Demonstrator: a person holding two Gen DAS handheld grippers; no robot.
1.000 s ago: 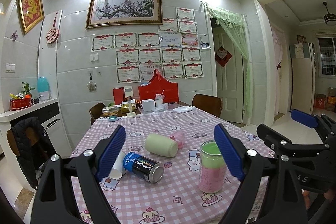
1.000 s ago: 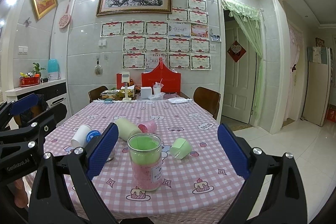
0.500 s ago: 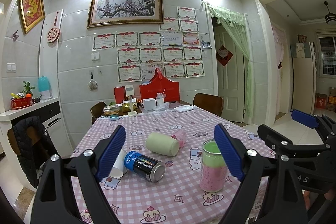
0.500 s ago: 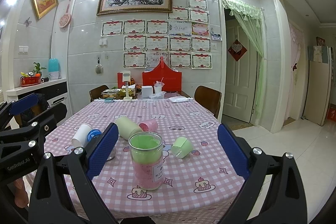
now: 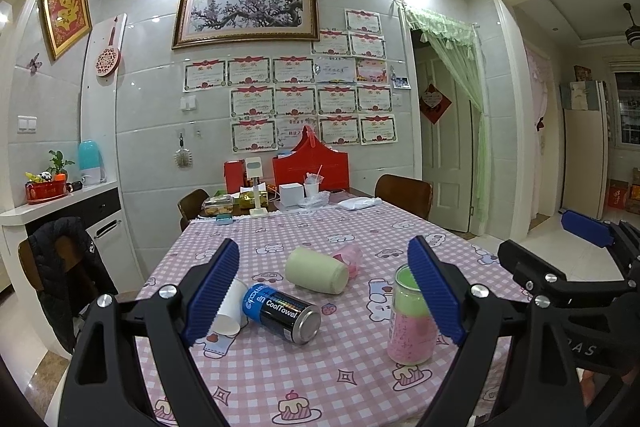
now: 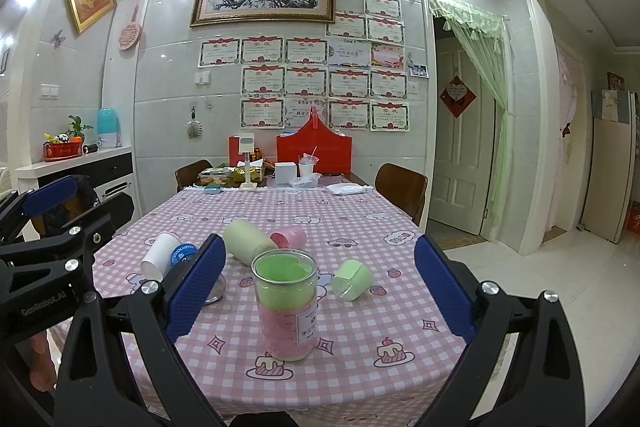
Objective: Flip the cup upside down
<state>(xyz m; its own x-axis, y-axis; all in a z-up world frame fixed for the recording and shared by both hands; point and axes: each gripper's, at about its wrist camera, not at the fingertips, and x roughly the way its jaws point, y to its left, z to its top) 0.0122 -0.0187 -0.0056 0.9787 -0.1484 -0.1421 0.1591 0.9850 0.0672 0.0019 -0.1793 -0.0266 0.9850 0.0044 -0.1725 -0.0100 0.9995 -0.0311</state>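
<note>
Ahead, between my right tongs (image 6: 320,291), jaws apart, stands the glass cup (image 6: 286,307); left tongs (image 5: 326,293) gape over a "CoolTowel" can (image 5: 282,311).

The glass jar (image 6: 285,309) stands upright on the counter (image 6: 360,331). Left of it lie the can (image 5: 281,311) and paper cup (image 5: 229,307); behind it, two tumblers; right, a small cup (image 6: 352,279).

Table (image 6: 400,307) with pink checked cloth fills the lower centre of the frame. On it: upright glass jar (image 6: 286,307) at front centre, small green cup (image 6: 352,279) on its side just right, pale green cup (image 6: 248,241), pink cup (image 6: 288,237), white paper cup (image 6: 158,257) and blue can (image 5: 282,311) lying left of centre. Boxes and containers (image 6: 256,175) crowd the far edge.
</note>
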